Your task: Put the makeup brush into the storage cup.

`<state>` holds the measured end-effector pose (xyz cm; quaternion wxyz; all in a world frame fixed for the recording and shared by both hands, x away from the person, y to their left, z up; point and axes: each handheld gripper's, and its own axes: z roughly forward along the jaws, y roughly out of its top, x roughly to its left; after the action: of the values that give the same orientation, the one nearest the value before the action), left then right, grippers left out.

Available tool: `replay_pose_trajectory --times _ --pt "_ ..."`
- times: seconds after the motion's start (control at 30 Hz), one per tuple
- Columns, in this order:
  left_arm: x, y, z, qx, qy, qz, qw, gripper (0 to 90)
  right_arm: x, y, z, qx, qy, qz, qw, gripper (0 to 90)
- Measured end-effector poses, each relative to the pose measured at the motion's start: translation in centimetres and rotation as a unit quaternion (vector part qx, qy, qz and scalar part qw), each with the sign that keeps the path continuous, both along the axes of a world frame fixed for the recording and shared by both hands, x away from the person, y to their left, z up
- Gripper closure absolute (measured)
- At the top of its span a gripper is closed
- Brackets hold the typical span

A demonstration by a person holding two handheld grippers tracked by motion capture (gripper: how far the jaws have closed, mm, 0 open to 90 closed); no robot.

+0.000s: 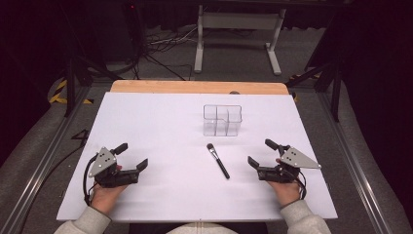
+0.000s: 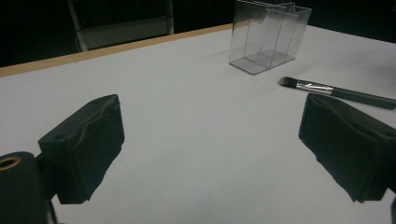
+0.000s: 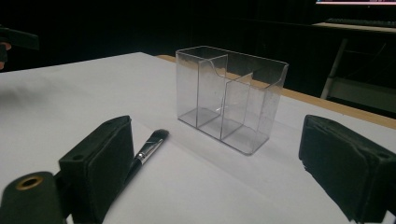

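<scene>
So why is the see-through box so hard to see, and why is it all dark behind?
High view: bright white table washes out the clear organizer, room beyond unlit. Left gripper view: dim, bluish, brush sharp. Right gripper view: the box's edges catch light, faint shadow beneath, near jaws soft.

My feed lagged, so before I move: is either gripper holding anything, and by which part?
Nothing is held. The left gripper and right gripper are both open and empty; the black-handled makeup brush lies untouched on the white table.
</scene>
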<state>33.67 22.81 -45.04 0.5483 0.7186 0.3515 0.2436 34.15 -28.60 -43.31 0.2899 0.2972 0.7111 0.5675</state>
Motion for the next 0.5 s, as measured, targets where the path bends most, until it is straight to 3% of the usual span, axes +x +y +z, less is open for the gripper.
replay_pose_trajectory --times 0.3,0.5 --pt "0.0 -0.2 0.0 -0.001 0.001 -0.003 1.0000 7.4 0.1 0.0 0.5 -0.006 0.007 -0.009 0.9999 6.1" --pt "-0.1 -0.2 0.1 0.001 0.001 0.000 1.0000 7.3 0.5 0.5 1.7 -0.015 0.002 -0.018 0.9997 4.6"
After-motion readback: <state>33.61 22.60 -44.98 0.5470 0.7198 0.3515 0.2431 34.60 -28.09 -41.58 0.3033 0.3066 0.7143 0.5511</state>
